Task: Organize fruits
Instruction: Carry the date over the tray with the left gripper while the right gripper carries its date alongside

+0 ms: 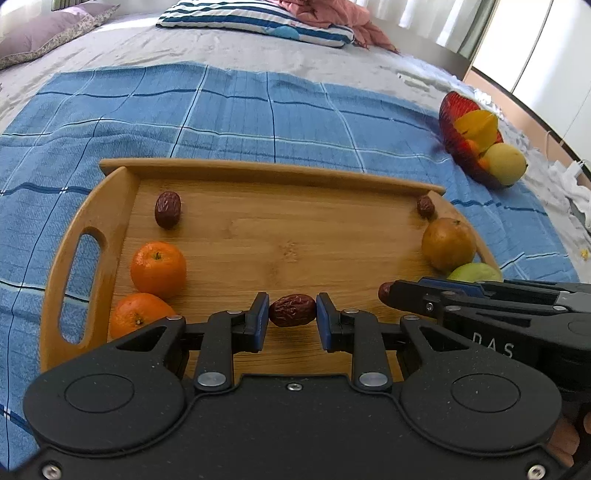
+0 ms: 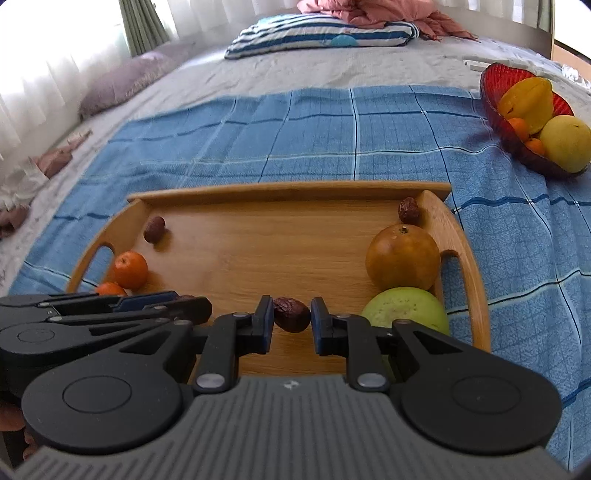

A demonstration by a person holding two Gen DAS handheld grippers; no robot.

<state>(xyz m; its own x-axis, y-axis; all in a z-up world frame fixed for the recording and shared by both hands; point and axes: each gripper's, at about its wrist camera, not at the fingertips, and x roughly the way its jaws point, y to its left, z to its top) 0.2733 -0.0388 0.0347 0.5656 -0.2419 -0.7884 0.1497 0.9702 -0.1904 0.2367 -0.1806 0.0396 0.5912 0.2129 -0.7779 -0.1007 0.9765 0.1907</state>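
My left gripper [image 1: 292, 312] pinches a wrinkled red date [image 1: 292, 310] end to end between its blue pads, over the near middle of the wooden tray [image 1: 258, 170]. My right gripper [image 2: 291, 314] pinches a second date [image 2: 291, 314] the same way, jaws pressed on its sides, also over the tray's near edge. The two grippers sit side by side; each shows at the edge of the other's view.

On the tray, left side: two oranges, one [image 1: 158, 269] behind the other [image 1: 138, 317], both close to the handle slot. A loose date [image 1: 168, 209] lies further back near the far left corner. Right side: a brown pear [image 2: 402, 257] with a green fruit [image 2: 406, 308] just in front of it, touching or nearly so. Another date [image 2: 408, 210] sits tucked in the far right corner, against the rim.

Tray middle is bare wood. The tray rests on a blue checked blanket [image 2: 314, 129] spread over a grey bed [image 1: 221, 48].

Far right on the blanket edge: a red glass bowl [image 2: 496, 75] holding a yellow starfruit [image 2: 528, 103], a yellow pear [image 2: 565, 142] and small oranges, partly hidden.

At the head of the bed: a striped pillow [image 2: 321, 35], pink bedding [image 2: 369, 11] behind it, a purple pillow [image 2: 125, 83] to the left.
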